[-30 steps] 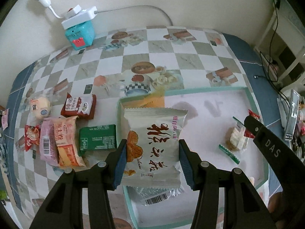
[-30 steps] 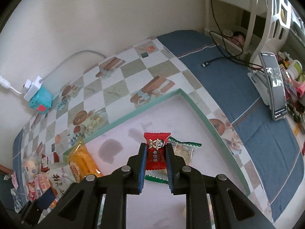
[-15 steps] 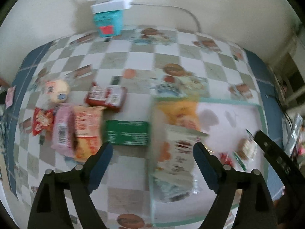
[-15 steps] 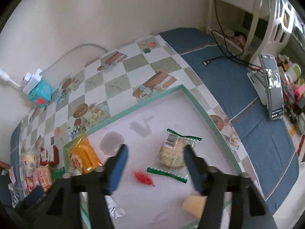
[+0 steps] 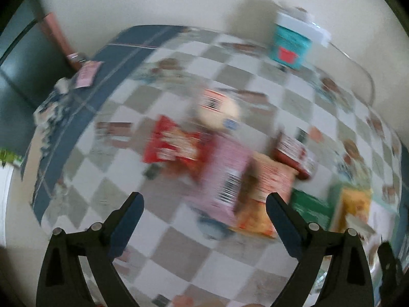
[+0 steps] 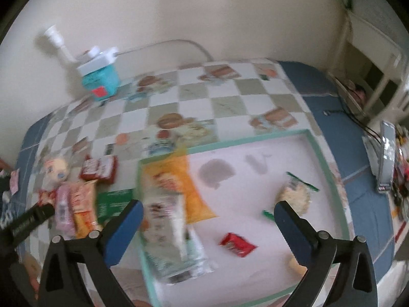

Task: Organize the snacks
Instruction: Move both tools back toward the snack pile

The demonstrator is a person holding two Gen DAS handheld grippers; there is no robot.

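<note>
Both grippers' fingers have just been opening, wide and empty now: left gripper [image 5: 204, 220] sweeping fast over loose snack pile [image 5: 230, 174] at 12 o'clock on table [image 5: 179, 243], could scatter packets; right gripper [image 6: 208, 226] above tray [image 6: 319, 153].

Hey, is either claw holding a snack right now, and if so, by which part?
Nothing is held. The left claw and the right claw both stand open and empty, their jaws having just been opening. The red candy lies loose in the tray.
</note>
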